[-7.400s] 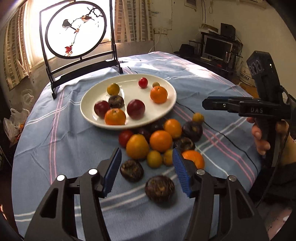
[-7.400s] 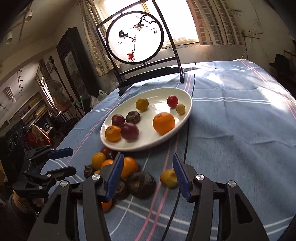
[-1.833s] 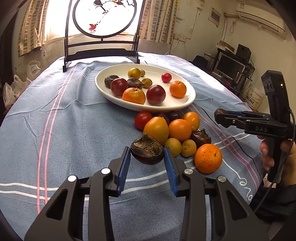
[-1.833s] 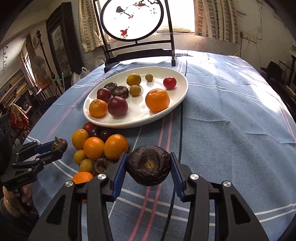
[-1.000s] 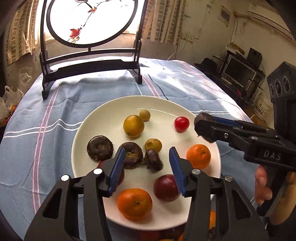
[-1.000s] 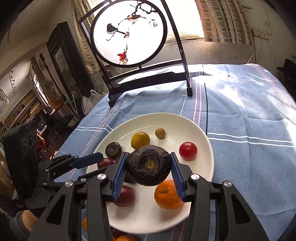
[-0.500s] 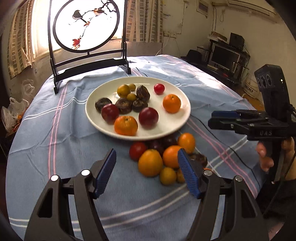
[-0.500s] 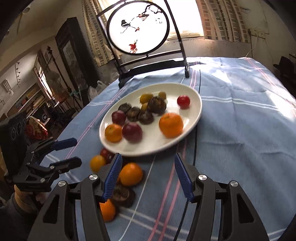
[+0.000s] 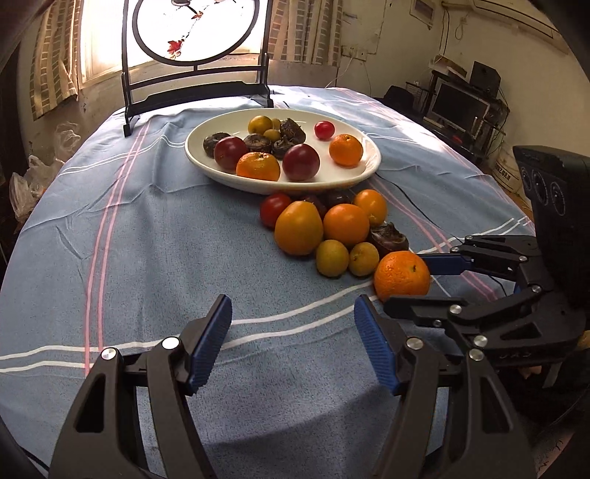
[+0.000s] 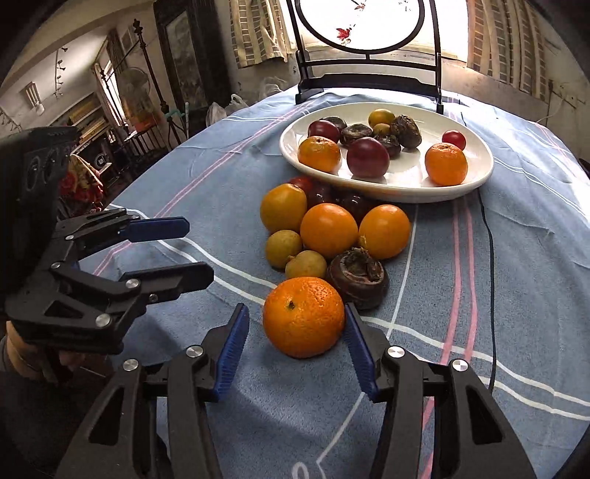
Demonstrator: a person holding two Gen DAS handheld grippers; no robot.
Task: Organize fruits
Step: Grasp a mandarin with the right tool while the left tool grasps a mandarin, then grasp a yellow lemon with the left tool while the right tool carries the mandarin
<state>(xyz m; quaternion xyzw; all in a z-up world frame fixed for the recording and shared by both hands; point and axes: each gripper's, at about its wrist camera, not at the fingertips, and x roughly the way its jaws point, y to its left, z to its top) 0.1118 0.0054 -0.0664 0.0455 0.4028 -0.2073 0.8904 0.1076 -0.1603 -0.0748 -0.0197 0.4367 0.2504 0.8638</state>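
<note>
A white plate point(image 9: 280, 188) point(image 10: 387, 195) at the back of the blue cloth holds oranges, plums, dark wrinkled fruits and small yellow ones. In front of it lies a loose pile of fruit point(image 9: 324, 224) point(image 10: 328, 228). The nearest orange point(image 10: 302, 322) point(image 9: 402, 274) rests on the cloth between the pads of my right gripper point(image 10: 295, 331) point(image 9: 409, 285). Its jaws are closing; the right pad is at the peel and a small gap shows at the left pad. My left gripper point(image 9: 293, 324) point(image 10: 199, 250) hangs open over bare cloth left of the pile, holding nothing.
A black-framed round screen point(image 9: 195, 33) stands at the table's far edge behind the plate. A thin black cable point(image 10: 486, 228) runs over the cloth right of the pile. A dark wrinkled fruit point(image 10: 357, 280) touches the orange's far side.
Both grippers dropped their dark fruits on the plate and pulled back to the near pile. The left opened wide. The right came down around the nearest orange and narrowed.
</note>
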